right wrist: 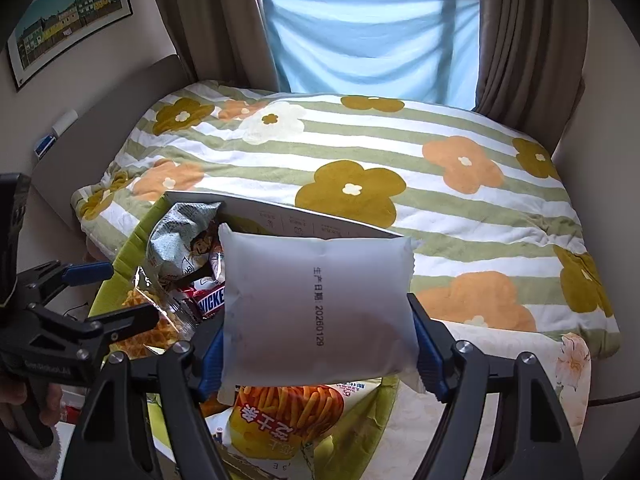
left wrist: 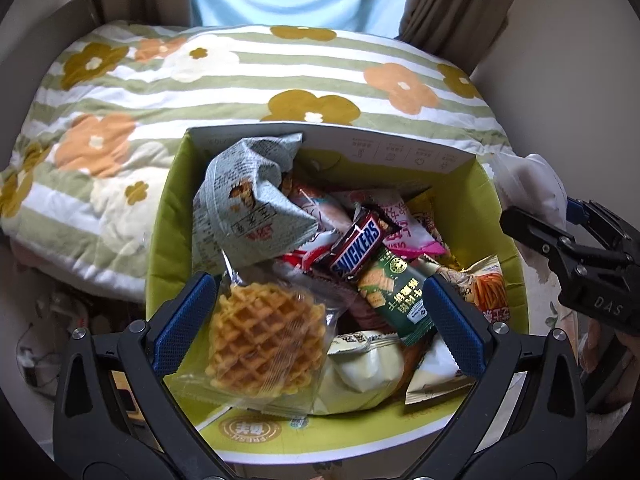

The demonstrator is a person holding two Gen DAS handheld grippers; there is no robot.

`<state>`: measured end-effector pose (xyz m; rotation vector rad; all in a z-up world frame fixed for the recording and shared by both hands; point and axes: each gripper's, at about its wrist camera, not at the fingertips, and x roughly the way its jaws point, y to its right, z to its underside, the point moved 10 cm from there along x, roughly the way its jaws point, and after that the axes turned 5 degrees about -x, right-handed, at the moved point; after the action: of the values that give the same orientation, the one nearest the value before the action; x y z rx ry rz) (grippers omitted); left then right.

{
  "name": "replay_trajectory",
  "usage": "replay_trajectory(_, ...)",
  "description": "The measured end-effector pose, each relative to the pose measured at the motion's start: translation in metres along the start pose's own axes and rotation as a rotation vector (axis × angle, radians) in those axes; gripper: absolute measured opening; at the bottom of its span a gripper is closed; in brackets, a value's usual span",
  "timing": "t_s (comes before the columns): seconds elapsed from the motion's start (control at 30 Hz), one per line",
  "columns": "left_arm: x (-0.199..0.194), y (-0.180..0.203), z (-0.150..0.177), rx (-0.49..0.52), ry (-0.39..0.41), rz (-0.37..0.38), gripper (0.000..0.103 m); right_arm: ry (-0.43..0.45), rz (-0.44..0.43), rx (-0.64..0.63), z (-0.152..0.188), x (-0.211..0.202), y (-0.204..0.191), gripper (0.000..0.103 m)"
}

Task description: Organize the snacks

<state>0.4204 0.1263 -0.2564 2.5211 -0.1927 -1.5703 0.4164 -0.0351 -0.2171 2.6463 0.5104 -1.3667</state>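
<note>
A green cardboard box (left wrist: 172, 208) full of snack packets sits at the foot of a bed. My left gripper (left wrist: 318, 278) hangs over it, open wide. A clear waffle packet (left wrist: 264, 344) lies below, close to the left finger, with no pad pressing on it. A Snickers bar (left wrist: 360, 248), a green cracker packet (left wrist: 396, 296) and a crumpled grey bag (left wrist: 248, 204) lie in the pile. My right gripper (right wrist: 316, 316) is shut on a white pillow packet (right wrist: 316, 304), held above the box's right side over an orange fries bag (right wrist: 288, 408).
The bed's floral striped quilt (right wrist: 400, 160) spreads behind the box. Brown curtains (right wrist: 520, 40) and a light blue cloth (right wrist: 368, 40) hang at the window beyond. A framed picture (right wrist: 68, 20) hangs on the left wall. Cables (left wrist: 40, 352) lie on the floor at left.
</note>
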Motion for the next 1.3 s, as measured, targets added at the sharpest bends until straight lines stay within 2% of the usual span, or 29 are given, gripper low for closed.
replay_trajectory(0.17,-0.006,-0.005,0.004,-0.005,0.010,-0.027,0.103,-0.010,-0.014,0.006,-0.008,0.013,-0.001,0.075)
replay_trajectory(0.23,-0.011,-0.007,0.003,-0.006,0.015,-0.036,0.103,-0.024,-0.030,0.026,-0.009,0.024,0.000,0.083)
replay_trajectory(0.27,-0.013,-0.008,0.004,-0.005,0.016,-0.039,0.103,-0.024,-0.032,0.039,-0.009,0.026,0.001,0.093)
replay_trajectory(0.3,-0.014,-0.009,0.005,-0.004,0.020,-0.047,0.103,-0.014,-0.029,0.046,-0.009,0.024,0.001,0.099)
replay_trajectory(0.37,-0.017,-0.010,0.006,-0.004,0.026,-0.058,0.103,0.005,-0.020,0.057,-0.006,0.018,0.002,0.102)
replay_trajectory(0.47,-0.017,-0.013,0.011,-0.008,0.027,-0.061,0.103,-0.007,0.020,0.072,0.006,0.012,0.007,0.102)
replay_trajectory(0.57,-0.015,-0.014,0.016,-0.012,0.022,-0.059,0.103,-0.020,0.016,0.090,0.018,0.007,0.010,0.102)
replay_trajectory(0.87,-0.044,0.000,0.018,0.011,0.078,-0.029,0.103,0.026,0.064,0.110,0.022,-0.030,0.008,0.102)
replay_trajectory(1.0,-0.081,0.017,0.012,0.047,0.163,-0.038,0.103,0.087,0.086,0.122,0.019,-0.067,0.008,0.102)
replay_trajectory(1.13,-0.139,0.041,0.010,0.078,0.298,-0.055,0.103,0.171,0.129,0.129,0.020,-0.126,0.012,0.102)
replay_trajectory(1.2,-0.168,0.054,0.013,0.085,0.369,-0.064,0.103,0.206,0.178,0.133,0.022,-0.157,0.017,0.102)
replay_trajectory(1.3,-0.211,0.073,0.025,0.094,0.474,-0.089,0.103,0.272,0.225,0.156,0.033,-0.206,0.026,0.102)
